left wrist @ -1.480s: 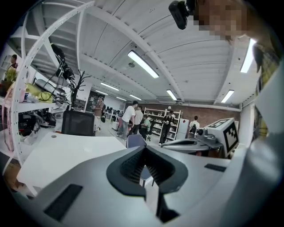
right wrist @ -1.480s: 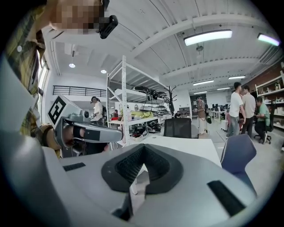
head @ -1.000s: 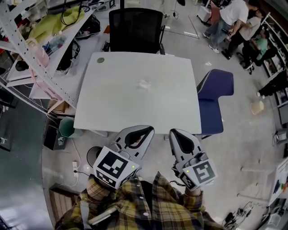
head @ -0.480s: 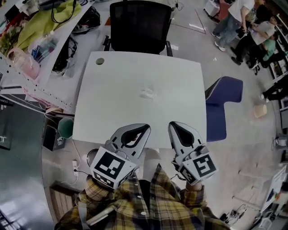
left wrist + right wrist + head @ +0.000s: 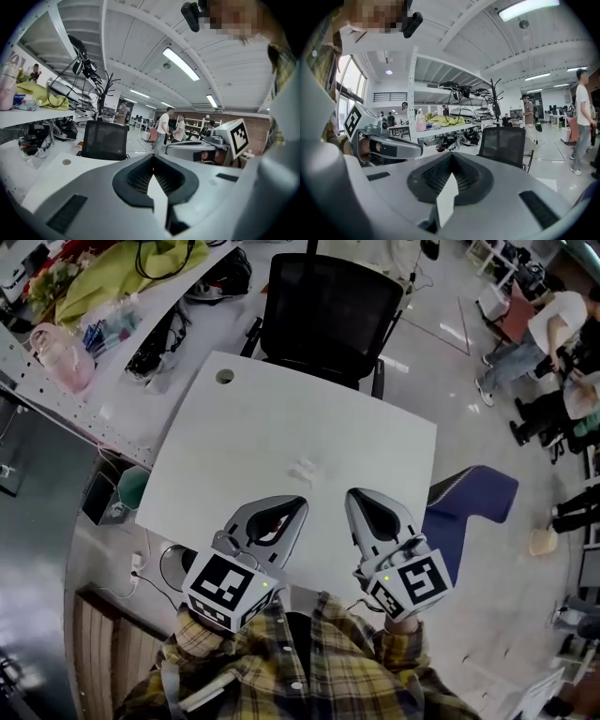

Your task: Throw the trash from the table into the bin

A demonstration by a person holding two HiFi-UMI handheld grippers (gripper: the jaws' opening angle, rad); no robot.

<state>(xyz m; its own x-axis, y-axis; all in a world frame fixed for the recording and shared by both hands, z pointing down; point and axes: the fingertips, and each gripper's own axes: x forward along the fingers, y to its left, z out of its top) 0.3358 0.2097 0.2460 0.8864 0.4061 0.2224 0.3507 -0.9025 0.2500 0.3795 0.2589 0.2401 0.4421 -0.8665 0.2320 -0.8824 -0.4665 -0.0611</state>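
White trash (image 5: 305, 468) lies on table (image 5: 234, 418); left gripper (image 5: 301, 502), right gripper (image 5: 352, 494) both closed, empty.

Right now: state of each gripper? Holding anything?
Left gripper: closed, holding nothing.
Right gripper: closed, holding nothing.

The tabletop (image 5: 244, 427) is seen in plain white, and the small crumpled trash (image 5: 303, 468) is white too. The left hand-held gripper (image 5: 302, 502) and the right hand-held gripper (image 5: 351, 494) are coloured light grey with black pads, and black-and-white square markers are printed on their cubes. A yellow and dark checked pattern is shown on the shirt (image 5: 300, 676). The chair (image 5: 328, 310) is black and the bin (image 5: 134, 488) is green.
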